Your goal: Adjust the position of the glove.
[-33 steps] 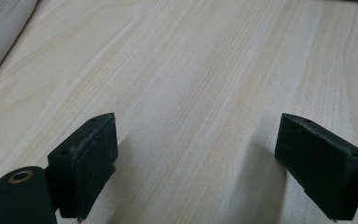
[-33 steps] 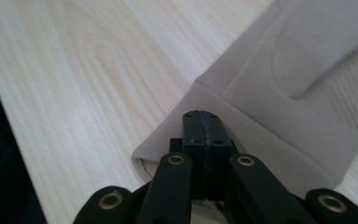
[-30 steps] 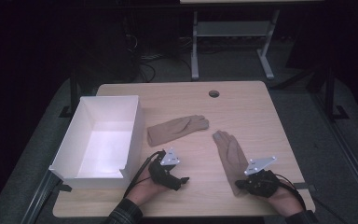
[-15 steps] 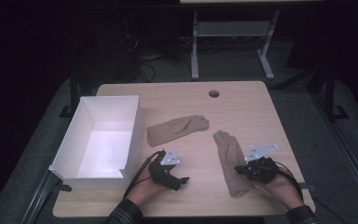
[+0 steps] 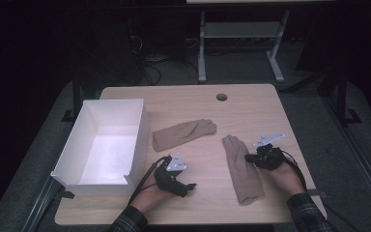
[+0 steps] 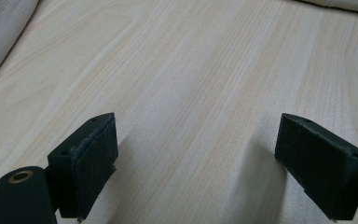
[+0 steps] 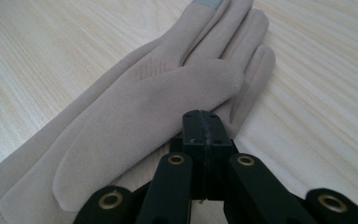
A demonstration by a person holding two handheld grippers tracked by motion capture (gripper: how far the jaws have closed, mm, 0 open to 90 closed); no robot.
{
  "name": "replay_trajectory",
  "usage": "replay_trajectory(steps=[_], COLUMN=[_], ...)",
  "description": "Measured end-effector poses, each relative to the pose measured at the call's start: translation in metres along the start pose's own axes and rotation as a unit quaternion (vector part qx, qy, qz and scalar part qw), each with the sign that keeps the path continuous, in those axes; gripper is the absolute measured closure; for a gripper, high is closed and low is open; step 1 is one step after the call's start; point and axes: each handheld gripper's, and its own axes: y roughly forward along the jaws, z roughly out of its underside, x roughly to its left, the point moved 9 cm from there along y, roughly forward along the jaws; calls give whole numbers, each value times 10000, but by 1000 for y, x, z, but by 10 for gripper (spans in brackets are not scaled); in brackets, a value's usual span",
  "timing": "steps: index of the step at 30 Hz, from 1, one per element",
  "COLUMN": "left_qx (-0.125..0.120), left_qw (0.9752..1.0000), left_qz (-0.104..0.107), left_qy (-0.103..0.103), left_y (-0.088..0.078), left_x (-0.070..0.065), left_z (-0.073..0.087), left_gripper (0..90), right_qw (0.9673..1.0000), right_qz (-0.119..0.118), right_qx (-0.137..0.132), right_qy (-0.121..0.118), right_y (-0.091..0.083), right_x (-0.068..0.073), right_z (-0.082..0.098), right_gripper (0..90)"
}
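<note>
Two beige gloves lie flat on the wooden table [image 5: 251,106]. One glove [image 5: 183,133] lies crosswise at the middle. The other glove [image 5: 241,169] points away from me at the right, and in the right gripper view it [image 7: 144,112] spreads just beyond the jaws. My right gripper [image 5: 249,158] [image 7: 204,126] is shut, its pads pressed together with nothing between them, and its tips are at that glove's right edge beside the thumb. My left gripper [image 5: 186,187] [image 6: 196,158] rests low over bare wood with its jaws wide open and nothing between them.
An open, empty white box [image 5: 70,150] stands at the table's left side, close to my left hand. A round cable hole [image 5: 221,97] sits near the far edge. Beige glove fabric [image 6: 0,37] shows at the upper left corner of the left gripper view.
My right gripper has moved away from the table's front edge, along the right glove toward its fingers, still shut. The left gripper and both gloves have stayed in place.
</note>
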Motion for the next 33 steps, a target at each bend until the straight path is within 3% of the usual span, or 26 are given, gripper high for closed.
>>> replay_trajectory(steps=[13, 21, 27, 33], left_qx=[-2, -2, -3, 9], left_qw=[10000, 10000, 10000, 10000], left_qz=[5, 5, 12, 9], left_qy=[-34, -27, -34, -15], left_y=[0, 0, 0, 0], left_x=[-1, -1, -1, 0], left_z=[0, 0, 0, 0], left_gripper=[124, 124, 124, 124], right_qw=[9999, 9998, 9977, 9938], right_qz=[-35, 14, 321, 672], right_qx=[160, -76, -385, -483], right_qy=[46, 169, 455, 747], right_y=[-18, -31, -49, -54], right_x=[12, 7, -8, -23], right_z=[21, 18, 28, 50], right_gripper=[897, 839, 638, 404])
